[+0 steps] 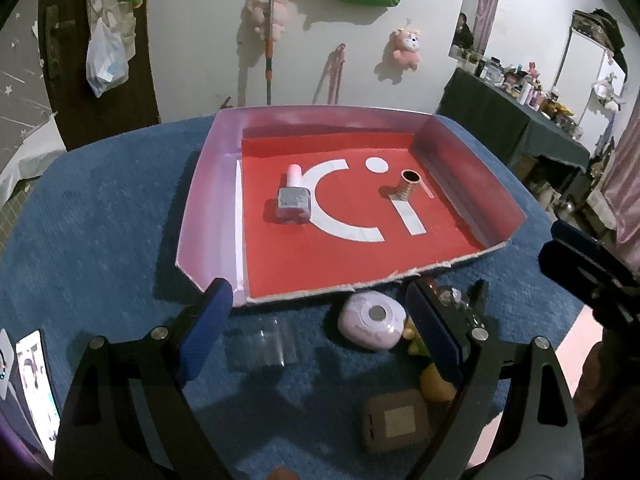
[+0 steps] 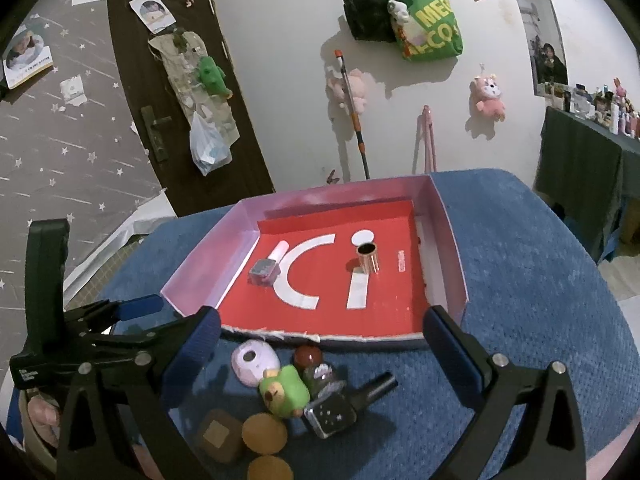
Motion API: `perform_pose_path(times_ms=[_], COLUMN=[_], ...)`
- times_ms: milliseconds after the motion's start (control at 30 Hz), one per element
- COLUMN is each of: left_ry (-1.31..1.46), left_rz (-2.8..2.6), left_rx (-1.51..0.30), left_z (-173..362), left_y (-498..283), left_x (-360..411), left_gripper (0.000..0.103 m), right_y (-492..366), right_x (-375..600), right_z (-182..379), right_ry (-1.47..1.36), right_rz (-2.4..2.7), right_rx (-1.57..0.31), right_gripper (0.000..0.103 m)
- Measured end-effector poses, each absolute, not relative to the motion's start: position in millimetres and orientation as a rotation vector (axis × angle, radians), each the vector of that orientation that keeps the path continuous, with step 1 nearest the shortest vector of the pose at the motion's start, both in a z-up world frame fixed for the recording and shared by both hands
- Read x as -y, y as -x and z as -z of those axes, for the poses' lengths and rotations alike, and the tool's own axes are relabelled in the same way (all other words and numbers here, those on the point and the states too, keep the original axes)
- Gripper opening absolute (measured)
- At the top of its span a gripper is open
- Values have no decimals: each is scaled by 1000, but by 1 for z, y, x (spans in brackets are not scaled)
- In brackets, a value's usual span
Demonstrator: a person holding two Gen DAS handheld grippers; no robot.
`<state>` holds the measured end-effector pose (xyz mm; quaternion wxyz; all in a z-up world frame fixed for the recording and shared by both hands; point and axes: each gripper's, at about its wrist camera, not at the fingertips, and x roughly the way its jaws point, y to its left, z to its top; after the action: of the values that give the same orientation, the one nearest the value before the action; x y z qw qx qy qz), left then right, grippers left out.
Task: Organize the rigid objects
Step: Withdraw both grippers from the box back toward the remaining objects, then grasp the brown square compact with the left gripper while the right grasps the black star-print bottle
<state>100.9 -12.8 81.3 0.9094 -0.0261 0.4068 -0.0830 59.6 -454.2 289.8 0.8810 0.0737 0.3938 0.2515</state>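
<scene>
Blue cloth is covering the bench (image 2: 540,280), and a shallow tray (image 1: 208,200) with pale pink walls and a red floor is sitting on it. Inside the tray, a pink-capped bottle (image 1: 294,196) is lying on its side at the left, and a small copper-coloured tube (image 1: 409,185) is standing upright at the right.

Just in front of the tray's near edge, loose objects are lying in a cluster: a lilac rounded case (image 2: 255,362), a green toy figure (image 2: 285,394), a dark glittery nail-polish bottle (image 2: 332,414) with its black cap pointing right, a brown-topped bottle (image 2: 309,357), a brown square piece (image 2: 218,434), two tan round pieces (image 2: 265,432) and a clear plastic box (image 1: 262,346).

The left gripper (image 1: 320,334) is hovering over this cluster with its fingers (image 1: 208,330) spread wide and gripping nothing. The right gripper (image 2: 320,360) is hanging over the same pile, its fingers (image 2: 452,354) also standing wide apart and empty.
</scene>
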Motion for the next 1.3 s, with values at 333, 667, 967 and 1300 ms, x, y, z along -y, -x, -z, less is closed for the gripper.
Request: perform_pose_path(times_ms=[333, 667, 967, 1300], left_ry=[57, 62, 67, 85], left_rz=[177, 176, 174, 200], left_rx=[-851, -869, -902, -932], left_z=[-73, -59, -40, -29], left_y=[-85, -72, -61, -51], left_x=[17, 19, 20, 22], left_gripper=[89, 89, 89, 89], right_y=[-40, -25, -15, -15], right_x=[454, 462, 465, 463], right_z=[-281, -269, -248, -231], right_ry=[-135, -141, -139, -86], right_rz=[-522, -517, -500, -449], right_rx=[-840, -851, -885, -923], right_gripper=[103, 103, 99, 97])
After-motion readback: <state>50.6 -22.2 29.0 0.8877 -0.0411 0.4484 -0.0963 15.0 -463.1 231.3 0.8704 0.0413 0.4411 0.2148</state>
